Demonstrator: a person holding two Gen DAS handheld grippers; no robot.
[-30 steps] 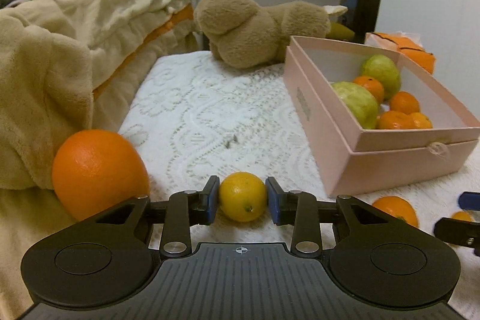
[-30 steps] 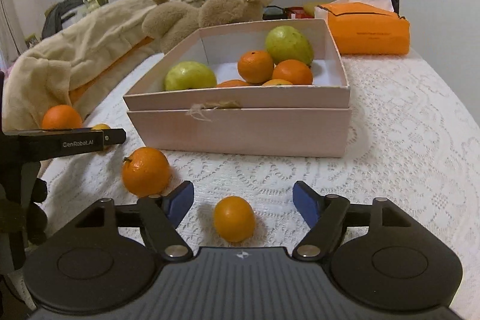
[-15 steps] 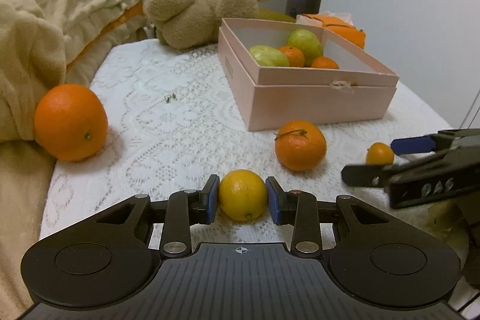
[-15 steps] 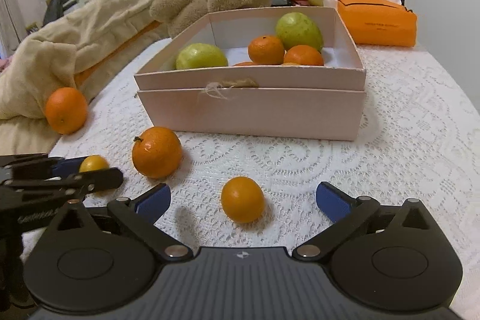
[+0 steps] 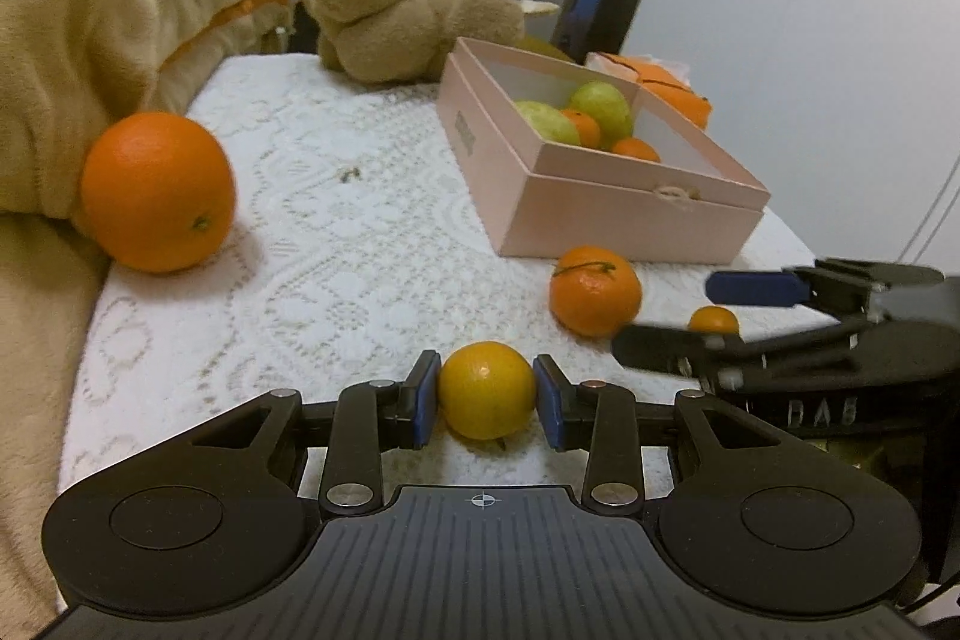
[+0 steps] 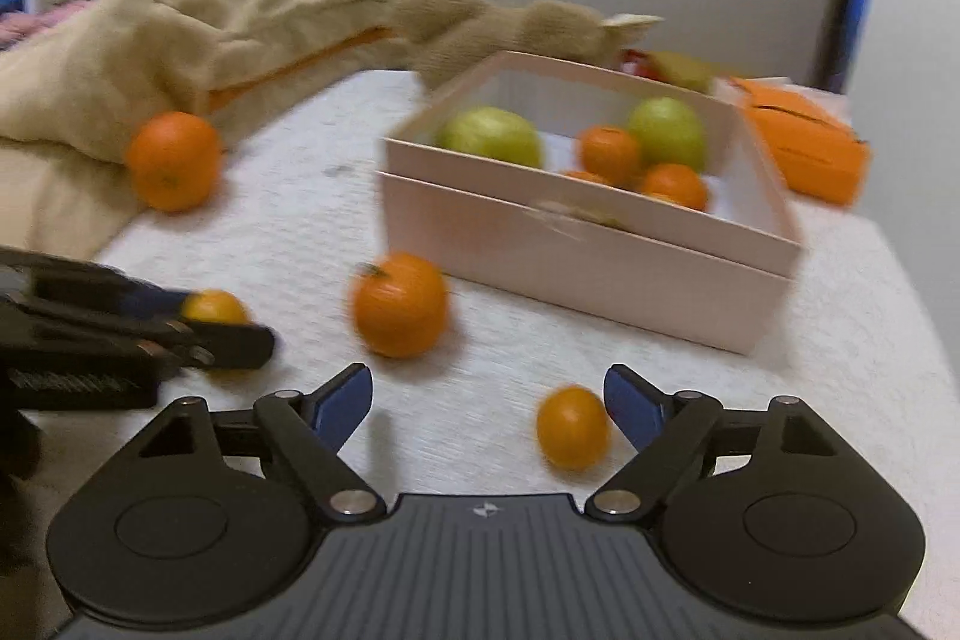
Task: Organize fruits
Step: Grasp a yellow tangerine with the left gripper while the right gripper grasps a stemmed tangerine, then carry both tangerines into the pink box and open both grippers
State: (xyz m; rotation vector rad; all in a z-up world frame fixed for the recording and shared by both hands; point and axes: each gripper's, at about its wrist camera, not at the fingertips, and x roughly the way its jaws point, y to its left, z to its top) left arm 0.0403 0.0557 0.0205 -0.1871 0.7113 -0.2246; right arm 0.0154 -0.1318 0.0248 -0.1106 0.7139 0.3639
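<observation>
Yellow fruit clamped in left hand-held gripper, bound for pink box; right hand-held gripper closing around small orange, not yet gripped.

Soft, even indoor light falls on my left view, which is sharp; the large orange casts a faint shadow toward the pink box. My right view smears with motion blur, worst around that box. Both views bend and darken at the corners.
</observation>
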